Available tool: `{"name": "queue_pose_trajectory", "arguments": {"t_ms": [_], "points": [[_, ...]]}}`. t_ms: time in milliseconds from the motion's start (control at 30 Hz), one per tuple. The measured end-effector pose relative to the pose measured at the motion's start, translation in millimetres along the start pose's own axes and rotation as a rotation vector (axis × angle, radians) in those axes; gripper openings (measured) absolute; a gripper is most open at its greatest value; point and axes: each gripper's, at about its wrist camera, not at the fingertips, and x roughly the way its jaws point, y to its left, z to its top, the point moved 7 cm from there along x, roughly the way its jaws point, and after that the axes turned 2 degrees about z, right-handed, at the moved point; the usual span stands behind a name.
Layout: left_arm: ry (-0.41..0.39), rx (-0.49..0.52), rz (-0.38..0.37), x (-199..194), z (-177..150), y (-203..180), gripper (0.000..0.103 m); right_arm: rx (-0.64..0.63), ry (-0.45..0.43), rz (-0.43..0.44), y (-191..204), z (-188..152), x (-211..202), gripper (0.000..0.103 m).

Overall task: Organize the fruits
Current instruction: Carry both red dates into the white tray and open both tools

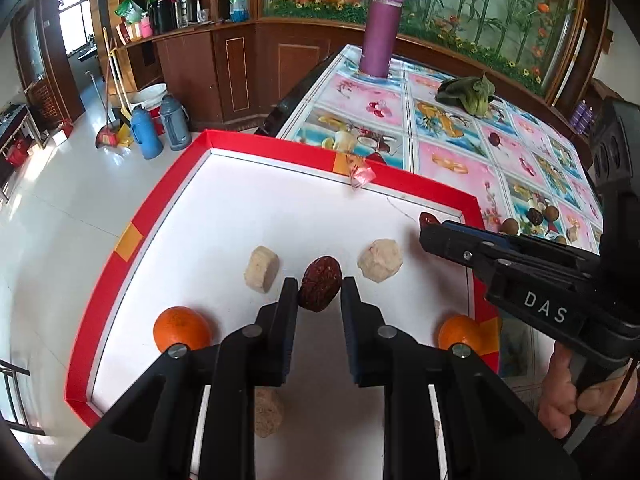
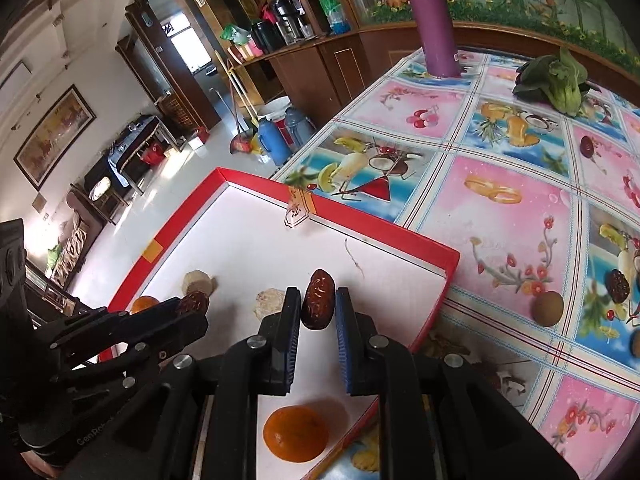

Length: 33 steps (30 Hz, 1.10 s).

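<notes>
A white tray with a red rim (image 1: 160,204) (image 2: 432,248) lies at the table's corner. My left gripper (image 1: 319,290) (image 2: 191,305) is shut on a dark red date (image 1: 321,289) over the tray's middle. To its right, my right gripper (image 2: 317,300) (image 1: 426,221) is shut on a second date (image 2: 318,303) near the tray's right rim. Two oranges (image 1: 182,328) (image 1: 458,332) and several beige peeled pieces (image 1: 261,268) (image 1: 380,260) rest in the tray. A second orange view: the near orange (image 2: 296,432) sits under my right gripper.
On the fruit-print tablecloth (image 2: 500,208) lie a round brown fruit (image 2: 548,308), two loose dates (image 2: 618,284) (image 2: 587,146), a green vegetable (image 2: 556,80) and a tall purple bottle (image 2: 432,20). The tray overhangs the table edge above the floor. A hand (image 1: 568,396) grips the right tool.
</notes>
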Motion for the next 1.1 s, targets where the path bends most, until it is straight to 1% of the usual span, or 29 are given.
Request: {"name": "queue_pose_trajectory", "arguments": {"t_ms": [167,367,467,500,533,567,600,633,667,700,800,867,1033,1100], "points": [[0.024,-0.004,0.009,6,-3,4,0.024,-0.002,0.021,-0.011,0,-1,9,0.015],[0.072,-0.02,0.023,17,-8,8,0.024,0.0,0.054,-0.02,-1,-5,16,0.016],[0.077,-0.029,0.027,18,-8,10,0.024,-0.012,0.066,-0.02,2,-6,15,0.016],[0.081,-0.033,0.031,18,-8,10,0.024,-0.008,0.065,-0.014,2,-6,14,0.018],[0.085,-0.038,0.037,18,-7,11,0.025,0.001,0.056,-0.005,1,-5,10,0.023],[0.088,-0.047,0.053,17,-8,13,0.032,0.005,0.044,0.006,1,-5,6,0.027],[0.082,-0.047,0.064,16,-7,13,0.038,0.006,0.027,0.017,1,-3,1,0.035],[0.066,-0.045,0.072,13,-6,14,0.049,0.005,0.002,0.023,1,-2,-7,0.038],[0.048,-0.043,0.082,8,-5,14,0.058,0.003,-0.02,0.022,-1,0,-13,0.038],[0.032,-0.043,0.091,4,-3,13,0.06,0.001,-0.044,0.023,-4,2,-21,0.038],[-0.007,-0.042,0.079,-8,4,8,0.062,0.017,-0.095,0.032,-16,4,-43,0.039],[-0.026,-0.032,0.07,-14,8,0,0.069,0.031,-0.128,0.022,-29,3,-59,0.041],[-0.049,0.034,0.025,-24,12,-34,0.07,0.076,-0.185,-0.042,-68,-4,-95,0.042],[-0.055,0.068,0.005,-27,13,-51,0.07,0.09,-0.198,-0.086,-87,-11,-108,0.042]]}}
